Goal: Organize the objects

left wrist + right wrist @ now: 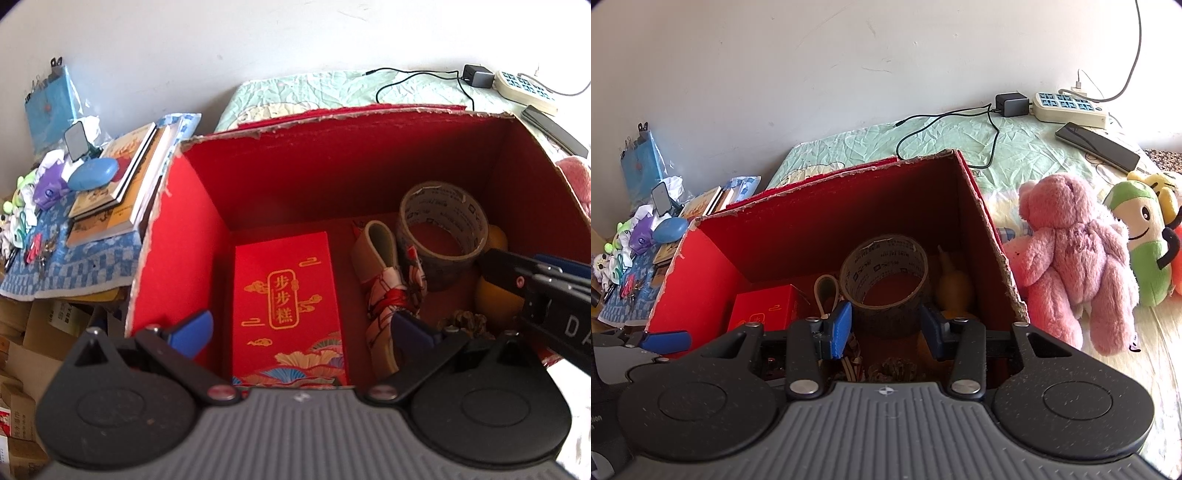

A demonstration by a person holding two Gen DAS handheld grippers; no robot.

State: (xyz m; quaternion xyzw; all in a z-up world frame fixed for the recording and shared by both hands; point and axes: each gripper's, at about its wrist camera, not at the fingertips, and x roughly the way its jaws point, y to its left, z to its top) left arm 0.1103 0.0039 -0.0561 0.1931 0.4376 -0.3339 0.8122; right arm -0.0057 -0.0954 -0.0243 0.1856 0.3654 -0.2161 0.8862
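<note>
L fingers (300, 334) wide, empty | R fingers (884, 325) apart, astride tape roll (884, 280) | red packet (286, 306): "步步糕"

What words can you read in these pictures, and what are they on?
"步步糕": gold characters on the red packet in the red box.
"DA": white letters, cut off, on the right gripper.
Tape roll: print too small to read.
Books: covers too blurred to read.
</note>
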